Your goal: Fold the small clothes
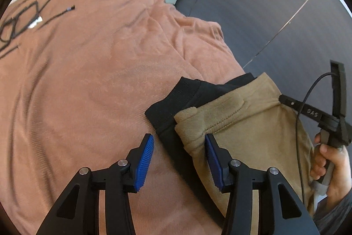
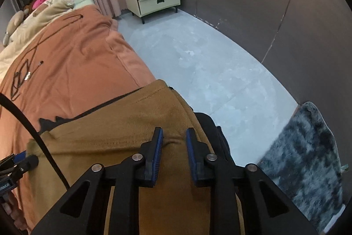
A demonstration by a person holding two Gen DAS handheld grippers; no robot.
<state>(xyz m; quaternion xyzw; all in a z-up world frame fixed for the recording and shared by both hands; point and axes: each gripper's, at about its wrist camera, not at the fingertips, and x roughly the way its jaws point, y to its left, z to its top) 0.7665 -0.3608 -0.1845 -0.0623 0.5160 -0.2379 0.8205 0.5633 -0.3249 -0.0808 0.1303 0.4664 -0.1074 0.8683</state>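
The tan garment (image 1: 248, 116), with black trim, was laid at the edge of the bed (image 1: 88, 80). The left gripper (image 1: 179, 158) was held half open, its jaws straddling the garment's corner, probably for a pinch. The right gripper (image 2: 174, 153) was narrowed, a small ridge of cloth seemingly gathered between its jaws for folding.

Soft cloth on a fleecy bed cover, matt plastic tools above.
The tan garment (image 1: 253, 124) looks suede-like and stitched, its black part (image 1: 176, 98) ribbed; the orange blanket (image 1: 88, 80) is napped, blue pads (image 1: 145, 162) ridged, rug (image 2: 308, 158) shaggy.
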